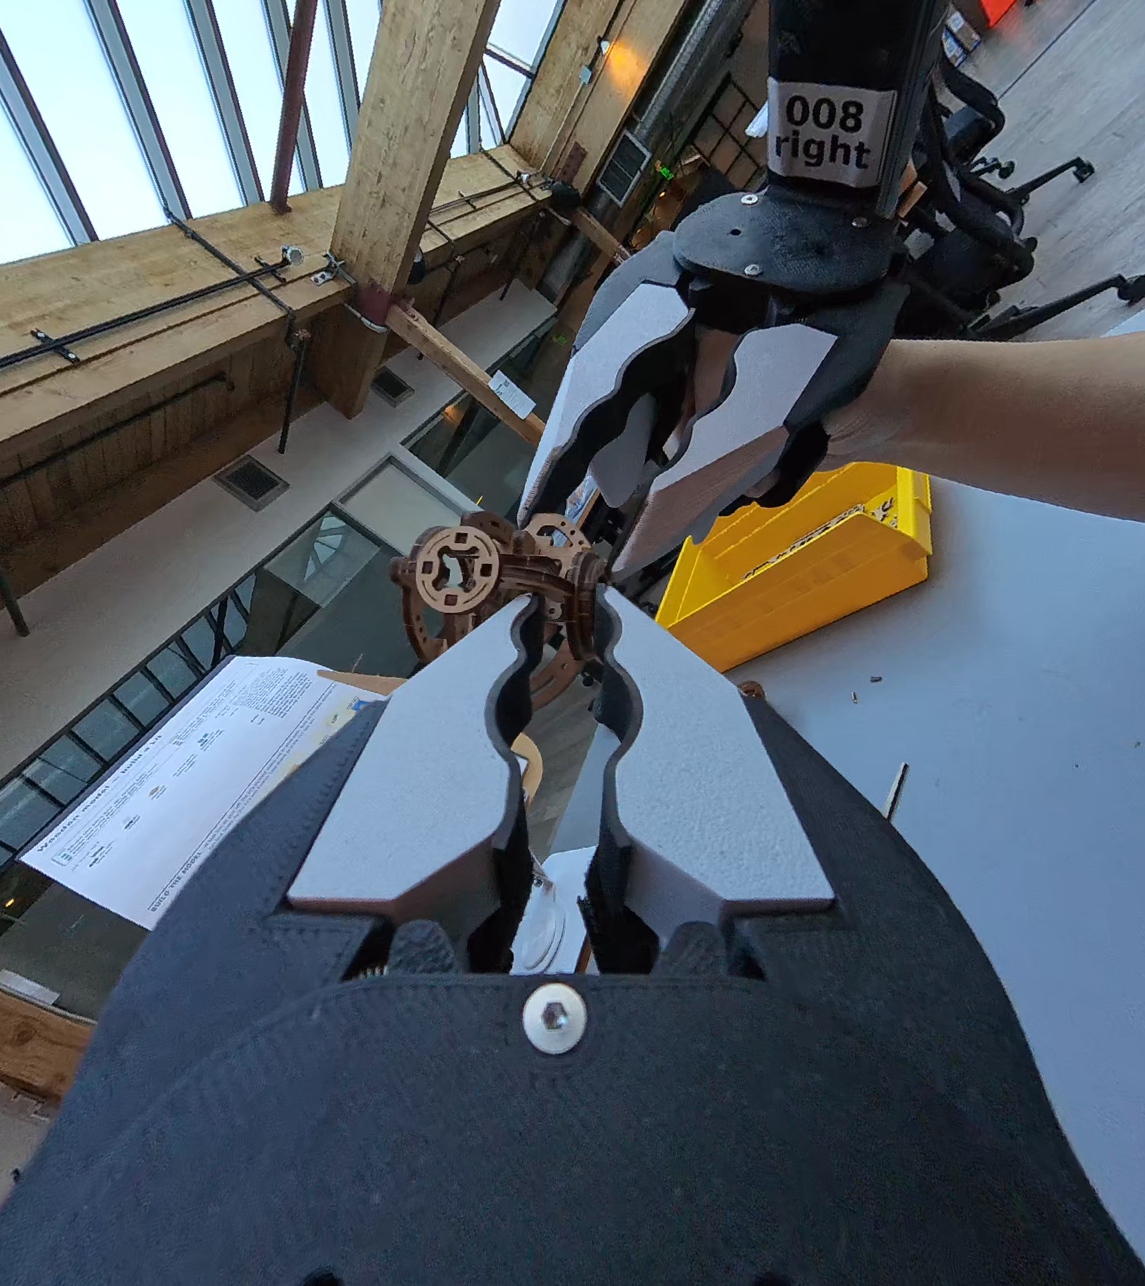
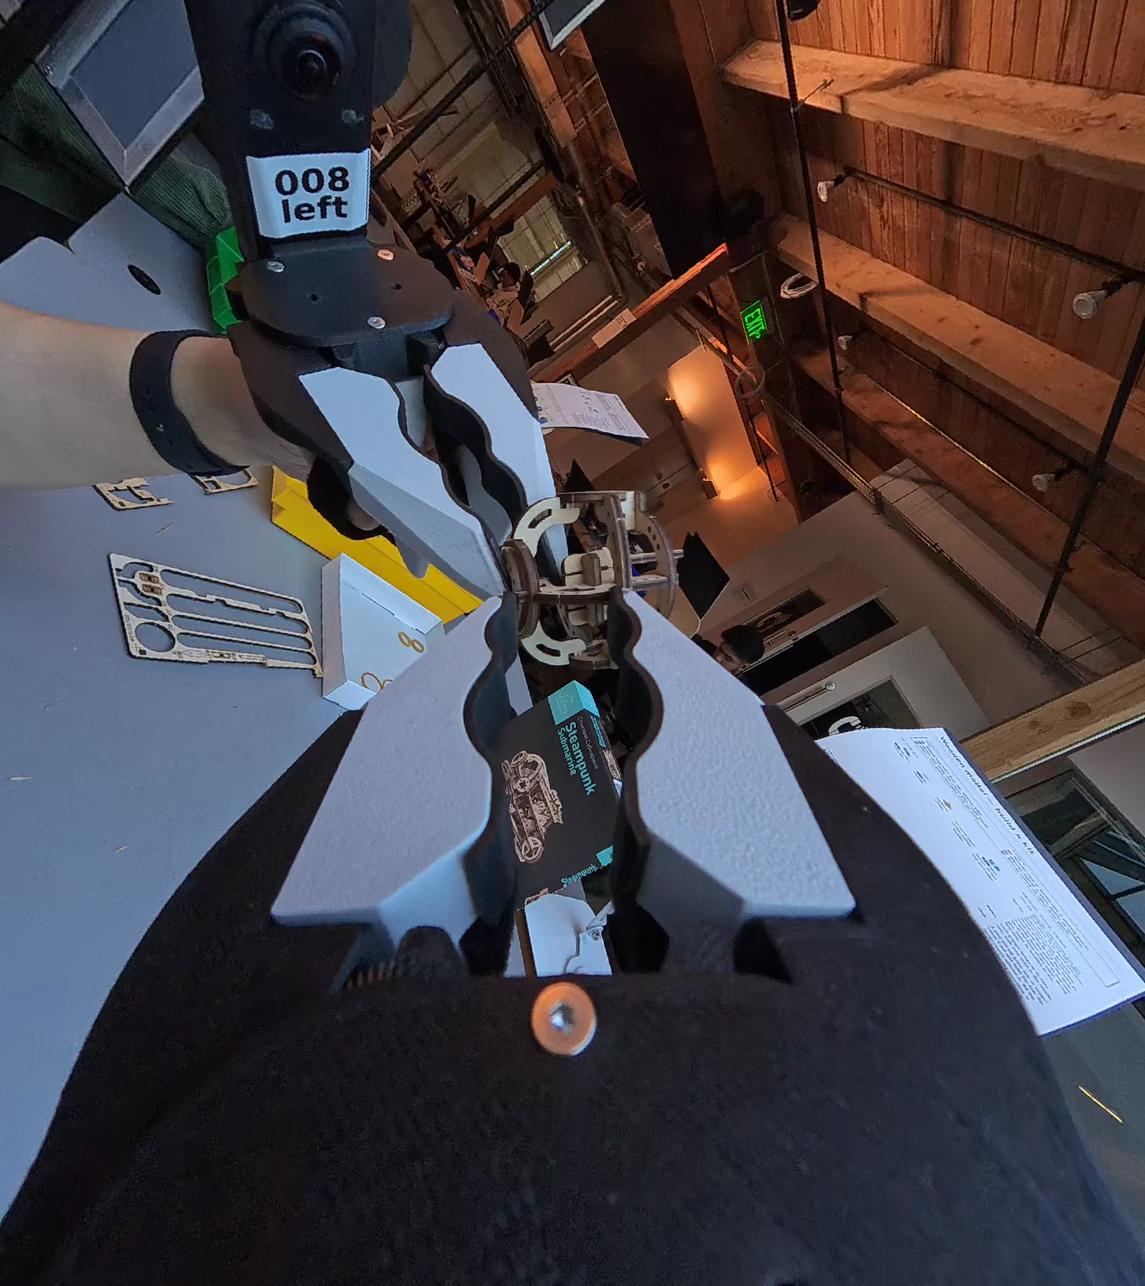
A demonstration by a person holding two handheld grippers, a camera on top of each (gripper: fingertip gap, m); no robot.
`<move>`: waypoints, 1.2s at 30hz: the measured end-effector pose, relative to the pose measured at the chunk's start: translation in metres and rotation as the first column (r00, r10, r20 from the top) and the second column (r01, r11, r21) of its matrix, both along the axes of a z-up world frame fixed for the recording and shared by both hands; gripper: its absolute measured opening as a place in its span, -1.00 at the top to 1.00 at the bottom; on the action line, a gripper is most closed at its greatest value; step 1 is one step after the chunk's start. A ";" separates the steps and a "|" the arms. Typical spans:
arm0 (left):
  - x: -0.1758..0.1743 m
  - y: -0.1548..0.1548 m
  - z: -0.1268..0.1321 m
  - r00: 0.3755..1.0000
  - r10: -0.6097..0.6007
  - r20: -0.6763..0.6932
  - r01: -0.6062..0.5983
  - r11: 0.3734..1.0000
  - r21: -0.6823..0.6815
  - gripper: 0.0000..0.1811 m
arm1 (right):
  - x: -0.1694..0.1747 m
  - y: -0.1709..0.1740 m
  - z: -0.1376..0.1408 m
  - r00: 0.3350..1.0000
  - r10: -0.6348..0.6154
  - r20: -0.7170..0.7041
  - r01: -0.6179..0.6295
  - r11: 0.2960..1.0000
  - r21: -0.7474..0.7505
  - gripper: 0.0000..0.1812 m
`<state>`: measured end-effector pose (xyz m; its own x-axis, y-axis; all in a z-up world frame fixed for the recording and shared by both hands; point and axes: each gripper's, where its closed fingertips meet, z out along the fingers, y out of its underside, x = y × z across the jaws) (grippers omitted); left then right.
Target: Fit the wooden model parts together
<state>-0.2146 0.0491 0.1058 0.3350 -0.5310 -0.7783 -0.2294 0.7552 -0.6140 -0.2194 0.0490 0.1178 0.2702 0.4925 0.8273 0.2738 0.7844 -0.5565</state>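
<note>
A small round wooden model [image 1: 456, 570], made of slotted rings and discs, is held in the air between both grippers. My left gripper [image 1: 566, 602] is shut on its near rings. My right gripper [image 1: 577, 539] comes down from the top right and pinches the same model from the other side. In the right wrist view the model [image 2: 597, 564] sits between my right gripper's tips [image 2: 563, 605], and the left gripper [image 2: 521, 557] grips it from the upper left. A hand holds each gripper.
On the grey table [image 2: 69, 765] lie a punched-out wooden parts sheet [image 2: 208, 616], smaller wooden offcuts [image 2: 131, 494], a white box [image 2: 375, 626], a yellow bin [image 1: 799, 557] and the black kit box [image 2: 556, 786]. A printed paper sheet [image 1: 194, 765] stands at the table's edge. Left and right tips are no more than a few centimetres apart.
</note>
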 end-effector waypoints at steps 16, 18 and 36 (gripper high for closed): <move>-0.006 -0.004 0.002 0.995 -0.099 0.026 0.102 0.985 -0.137 0.85 | -0.006 -0.003 0.002 0.998 0.045 -0.037 -0.046 0.998 -0.030 0.73; -0.007 -0.005 0.002 0.994 -0.109 0.031 0.113 0.983 -0.144 0.85 | -0.007 -0.003 0.002 0.998 0.046 -0.037 -0.047 0.999 -0.024 0.73; -0.005 -0.005 0.006 0.993 -0.100 0.061 0.107 0.987 -0.118 0.87 | -0.004 -0.004 0.005 0.998 0.041 -0.053 -0.041 0.999 -0.001 0.72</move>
